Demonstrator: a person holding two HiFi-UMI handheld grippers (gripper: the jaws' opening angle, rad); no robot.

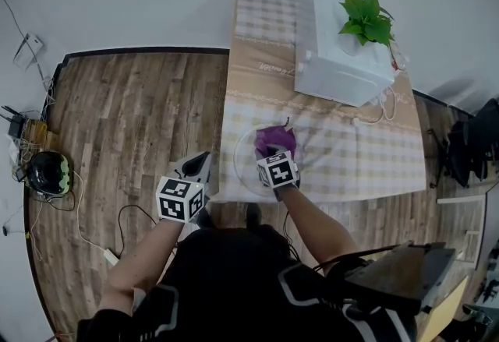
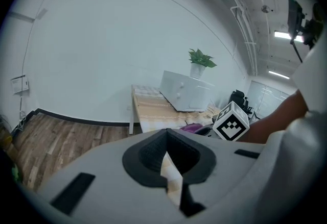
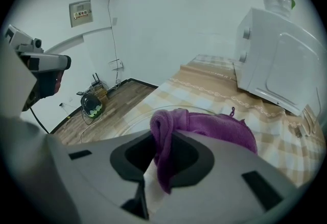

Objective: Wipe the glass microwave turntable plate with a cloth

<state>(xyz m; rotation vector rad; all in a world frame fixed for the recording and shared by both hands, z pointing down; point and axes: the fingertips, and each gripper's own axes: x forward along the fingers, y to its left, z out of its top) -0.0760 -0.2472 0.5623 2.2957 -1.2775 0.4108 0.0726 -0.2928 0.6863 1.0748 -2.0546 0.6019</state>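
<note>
The round glass turntable plate (image 1: 238,162) lies near the front left corner of the checked table (image 1: 366,169). A purple cloth (image 1: 274,138) rests on the plate, and my right gripper (image 1: 273,152) is shut on it. In the right gripper view the cloth (image 3: 204,126) bunches out from between the jaws over the plate's rim (image 3: 137,119). My left gripper (image 1: 203,160) hovers just off the table's left edge, beside the plate, apart from it. Its jaws stand together with a thin slit (image 2: 167,164) in which a checked strip shows; I cannot tell whether it is pinched.
A white microwave (image 1: 339,52) with a potted plant (image 1: 366,17) on top stands at the table's back right. On the wooden floor at left lie a dark round object (image 1: 48,173) and cables. A black chair (image 1: 472,142) stands right of the table.
</note>
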